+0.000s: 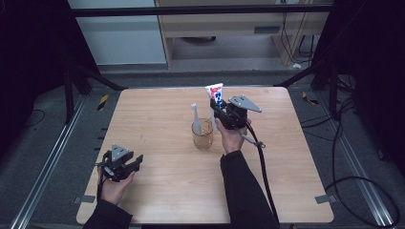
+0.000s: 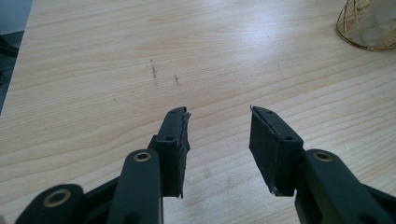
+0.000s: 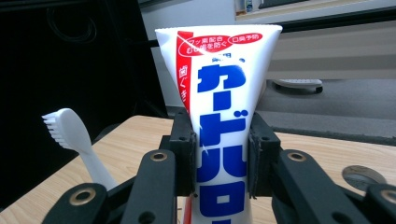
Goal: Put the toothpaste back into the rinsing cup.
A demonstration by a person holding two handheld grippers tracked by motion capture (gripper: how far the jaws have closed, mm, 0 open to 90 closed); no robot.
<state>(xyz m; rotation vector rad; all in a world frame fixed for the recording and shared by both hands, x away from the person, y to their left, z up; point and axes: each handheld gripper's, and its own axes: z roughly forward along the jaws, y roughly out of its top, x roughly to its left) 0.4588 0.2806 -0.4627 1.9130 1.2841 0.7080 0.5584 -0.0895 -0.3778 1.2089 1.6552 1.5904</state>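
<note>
The wooden table (image 1: 157, 191) has bare room at its near edge. Beside the glass cup (image 1: 203, 136), the right gripper (image 1: 217, 110) clamps an upright toothpaste tube (image 3: 219, 135), its foot cut off. The cup hides the toothbrush (image 1: 195, 114) handle's base. The left gripper (image 2: 218, 140) rests part-open, empty.

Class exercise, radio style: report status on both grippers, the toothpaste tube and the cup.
Right hand-held gripper shut on toothpaste tube, upright beside glass cup. Left hand-held gripper open, empty, low over table. Toothbrush already standing in cup.
</note>
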